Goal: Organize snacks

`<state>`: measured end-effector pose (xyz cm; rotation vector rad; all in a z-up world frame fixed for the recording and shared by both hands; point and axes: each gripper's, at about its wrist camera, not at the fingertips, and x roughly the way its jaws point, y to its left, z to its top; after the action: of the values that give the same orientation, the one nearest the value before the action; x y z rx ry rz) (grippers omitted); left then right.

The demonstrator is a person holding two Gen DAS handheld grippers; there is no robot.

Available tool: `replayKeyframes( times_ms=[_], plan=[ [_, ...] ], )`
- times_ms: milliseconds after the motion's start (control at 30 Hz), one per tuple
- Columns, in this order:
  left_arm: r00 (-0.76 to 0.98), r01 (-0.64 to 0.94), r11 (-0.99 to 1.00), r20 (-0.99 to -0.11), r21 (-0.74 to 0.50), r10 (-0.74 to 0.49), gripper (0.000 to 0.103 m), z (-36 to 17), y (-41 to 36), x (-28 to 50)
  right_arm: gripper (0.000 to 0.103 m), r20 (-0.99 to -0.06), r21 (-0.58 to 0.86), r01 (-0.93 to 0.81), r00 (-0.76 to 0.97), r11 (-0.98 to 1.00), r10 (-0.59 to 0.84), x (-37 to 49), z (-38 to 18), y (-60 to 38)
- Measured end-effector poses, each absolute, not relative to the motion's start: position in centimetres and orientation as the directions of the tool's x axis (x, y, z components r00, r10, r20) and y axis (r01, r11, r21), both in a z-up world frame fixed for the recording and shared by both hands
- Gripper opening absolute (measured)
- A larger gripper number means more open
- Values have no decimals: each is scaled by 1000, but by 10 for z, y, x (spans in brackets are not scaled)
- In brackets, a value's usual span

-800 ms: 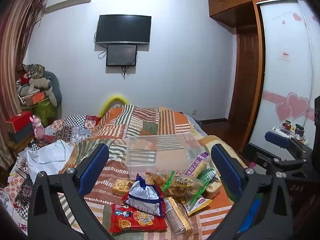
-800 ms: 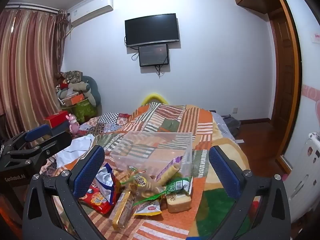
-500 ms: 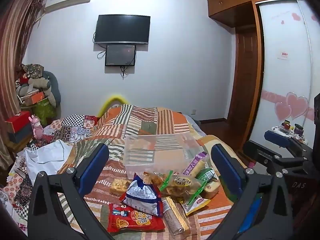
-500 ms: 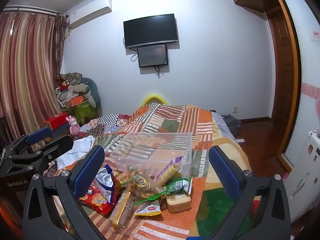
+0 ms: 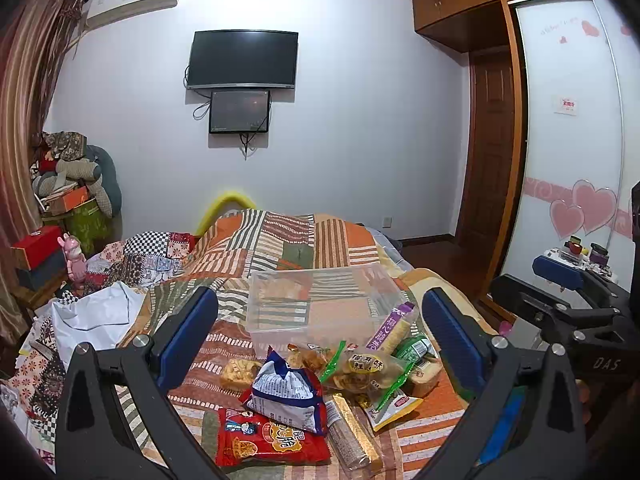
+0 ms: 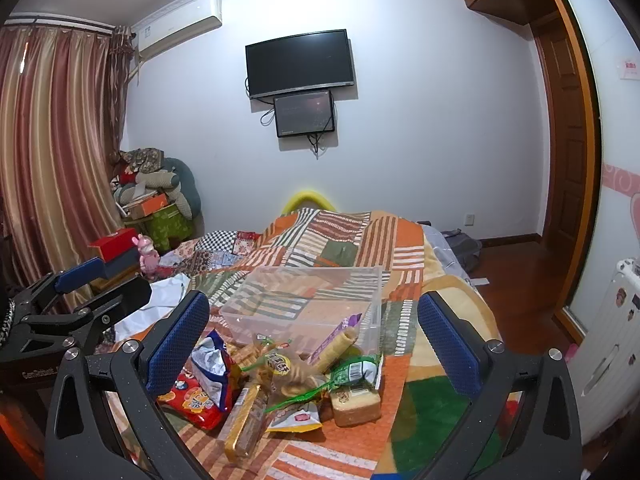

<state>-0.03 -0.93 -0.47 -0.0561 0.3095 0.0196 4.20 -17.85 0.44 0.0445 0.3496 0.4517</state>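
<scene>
Left wrist view: left gripper (image 5: 320, 328) spread wide, holding nothing, hovering above the heap of packaged snacks (image 5: 320, 384) on the striped patchwork bedspread (image 5: 280, 240). Right gripper (image 6: 312, 328) equally wide, nothing held. Clear plastic rectangular bin (image 6: 308, 300) sits just behind the heap.

clear glossy plastic bin (image 5: 320, 304) | glossy foil snack bags (image 5: 276, 436) | matt cloth quilt (image 5: 280, 240)

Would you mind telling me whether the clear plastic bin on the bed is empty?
Empty: the quilt pattern shows through the clear plastic bin; the snack pile lies outside its near wall.
</scene>
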Motion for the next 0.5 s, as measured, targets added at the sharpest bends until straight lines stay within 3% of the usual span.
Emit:
replayKeyframes(
  times_ms=[500],
  plan=[
    [951,-33,998,-309,-62,13,103,-6,-6,3,103,-322,121,-420,840,899,436,40,5,-180]
  ],
)
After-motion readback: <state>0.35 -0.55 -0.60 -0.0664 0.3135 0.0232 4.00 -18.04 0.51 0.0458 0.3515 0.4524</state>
